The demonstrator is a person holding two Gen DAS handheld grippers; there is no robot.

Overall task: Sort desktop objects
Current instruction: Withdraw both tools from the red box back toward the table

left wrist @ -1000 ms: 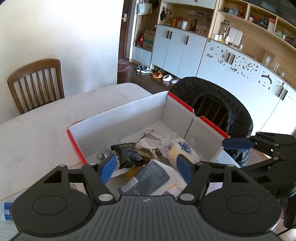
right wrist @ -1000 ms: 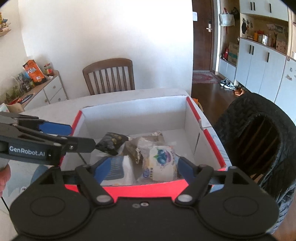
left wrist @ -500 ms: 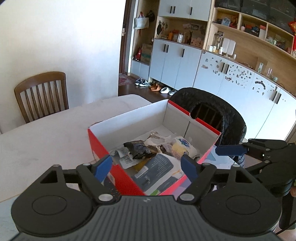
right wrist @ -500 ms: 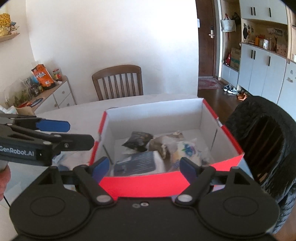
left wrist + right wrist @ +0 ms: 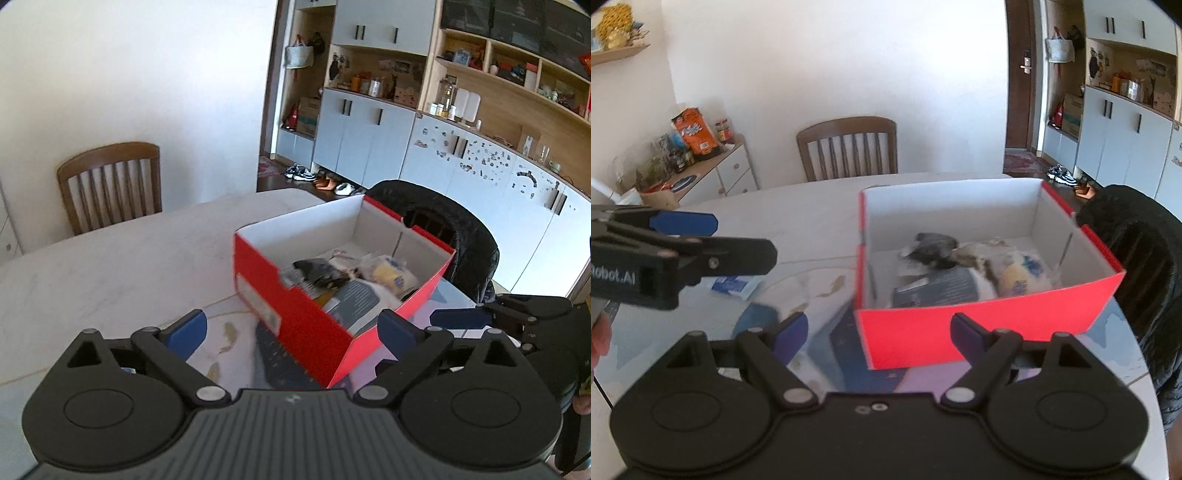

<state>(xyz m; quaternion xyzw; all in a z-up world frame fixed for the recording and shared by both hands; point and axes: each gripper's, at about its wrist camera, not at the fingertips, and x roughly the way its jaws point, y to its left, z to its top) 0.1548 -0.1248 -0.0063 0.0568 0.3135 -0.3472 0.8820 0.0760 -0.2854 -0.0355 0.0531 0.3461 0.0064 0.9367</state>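
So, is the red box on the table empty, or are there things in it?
Not empty. The red box has no lid on, and several packets lie piled on its floor.

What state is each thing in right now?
Red box: lidless, upright, on the table.
Snack packets: piled inside the box.
Left tongs: opening, nothing between them.
Right tongs: open, empty.
Blue packet: flat on the table, outside the box.

wooden chair [image 5: 110, 184] by white wall [image 5: 129, 74]

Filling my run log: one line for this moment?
left tool: opening, empty | right tool: open, empty | red box: on table, holds packets
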